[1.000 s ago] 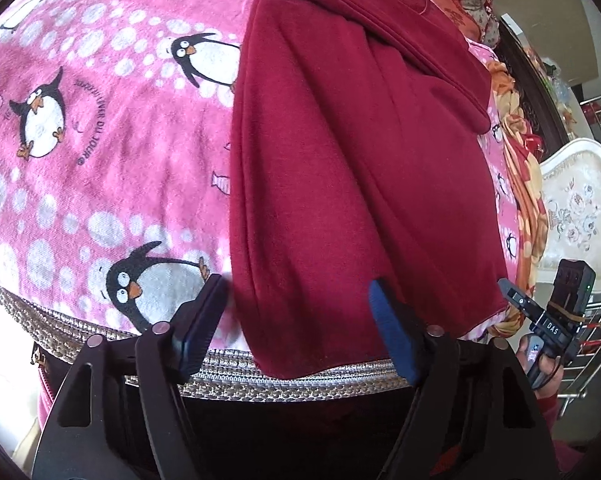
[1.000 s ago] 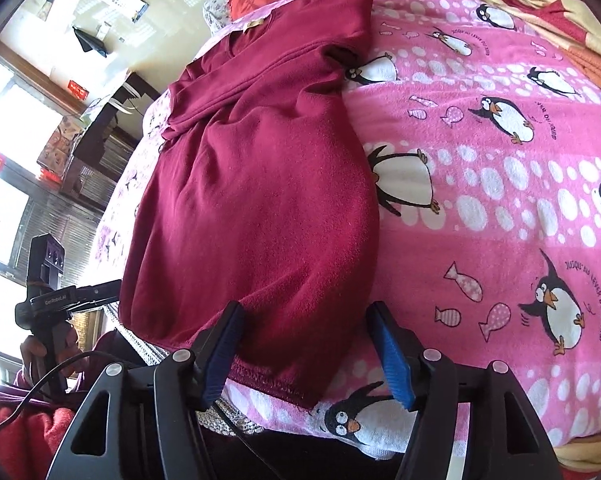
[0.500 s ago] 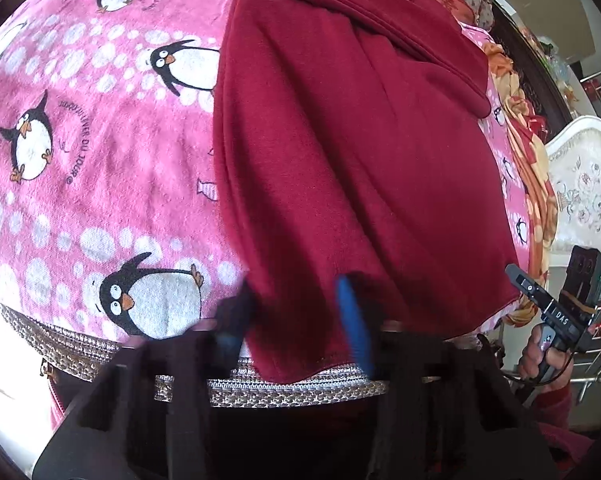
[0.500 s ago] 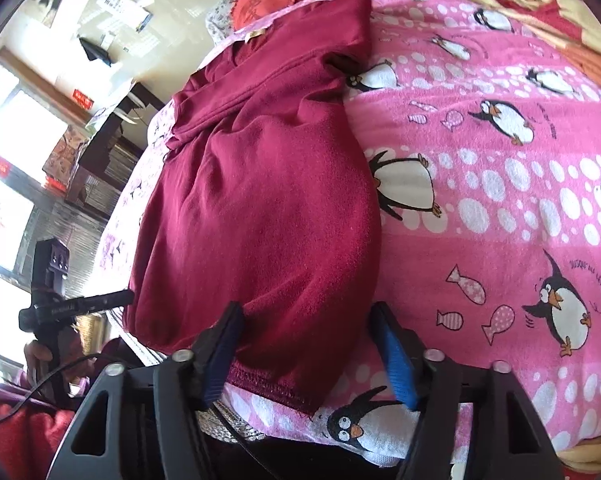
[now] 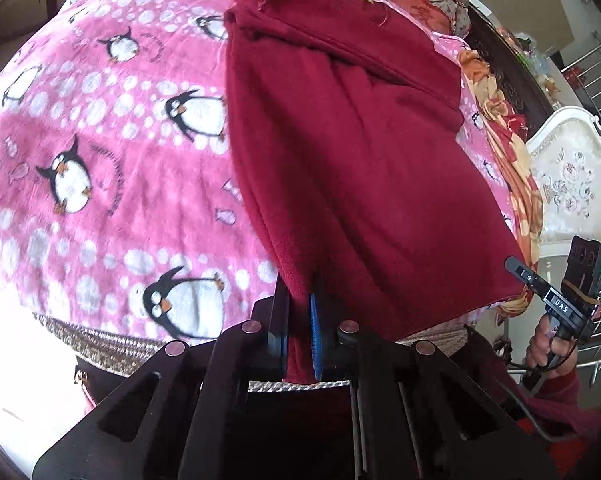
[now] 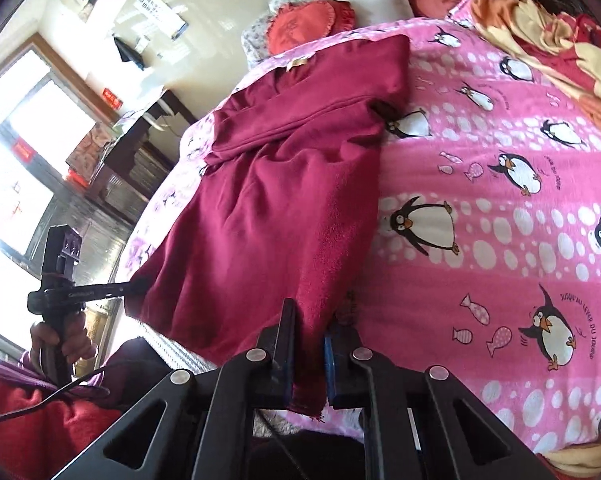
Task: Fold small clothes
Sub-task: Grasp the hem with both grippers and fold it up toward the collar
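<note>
Maroon fleece garment lay lengthwise on the bed, spread over a pink penguin blanket, with its collar end far from the cameras and its hem hanging at the near edge of the bed. A sleeve was folded across the upper body, and a small tan label showed at the neckline.

Left tool was clenched on the hem near the garment's left corner, the fabric pinched between the black pad and the blue pad so that a narrow strip of maroon cloth ran down between them. Right tool was likewise clamped on the hem at the opposite corner, a fold of fleece gripped between its pads and a frayed edge dangling just below them.

Each camera caught the other tool at the edge of its view, held by a hand in a red sleeve. A silvery woven trim ran along the bed's near edge under the blanket. Beyond the garment sat a red heart-shaped cushion and a white pillow at the head of the bed, and an orange-and-red floral quilt lay bunched at the far side of the blanket.
</note>
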Tool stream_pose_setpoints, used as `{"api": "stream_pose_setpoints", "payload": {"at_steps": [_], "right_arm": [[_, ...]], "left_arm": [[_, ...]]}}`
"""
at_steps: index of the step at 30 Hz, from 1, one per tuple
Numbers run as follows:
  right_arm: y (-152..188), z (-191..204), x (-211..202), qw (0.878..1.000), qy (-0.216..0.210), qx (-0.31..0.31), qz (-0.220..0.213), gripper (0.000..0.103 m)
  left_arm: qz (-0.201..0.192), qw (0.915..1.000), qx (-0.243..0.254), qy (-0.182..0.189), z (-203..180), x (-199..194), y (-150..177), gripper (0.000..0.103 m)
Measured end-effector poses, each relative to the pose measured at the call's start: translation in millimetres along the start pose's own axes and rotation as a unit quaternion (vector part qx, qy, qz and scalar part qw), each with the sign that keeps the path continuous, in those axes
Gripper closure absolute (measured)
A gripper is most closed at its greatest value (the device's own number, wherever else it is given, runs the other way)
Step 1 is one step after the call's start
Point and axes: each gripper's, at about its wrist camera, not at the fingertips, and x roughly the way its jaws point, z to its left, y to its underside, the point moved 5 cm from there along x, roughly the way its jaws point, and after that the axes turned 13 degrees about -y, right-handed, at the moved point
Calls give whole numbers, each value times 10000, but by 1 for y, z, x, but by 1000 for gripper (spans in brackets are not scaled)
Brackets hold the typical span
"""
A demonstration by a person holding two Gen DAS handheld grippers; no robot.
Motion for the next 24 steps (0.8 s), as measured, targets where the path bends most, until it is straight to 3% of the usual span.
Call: {"api": "stream_pose_setpoints", "payload": {"at_steps": [6,9,15,20,24], "right_arm": [[16,-6,10,9991,108,79,391,94],[19,0,6,9989,23,6,477,94],[23,-3,12,9974,53,-47,715,95],[19,-1,14,9982,-137,56,578,95],[-3,2,6,9982,-531,231,144,95]], "left_arm": [[262,9988,-423,28,17,13,11,96],[123,9995,-283,36,14,6,7,96],[250,9994,-253,0,10,15,8,96],[23,9994,-286,174,7,2,-2,96],[-232,9992,-234,238,2,-6,-21,96]]}}
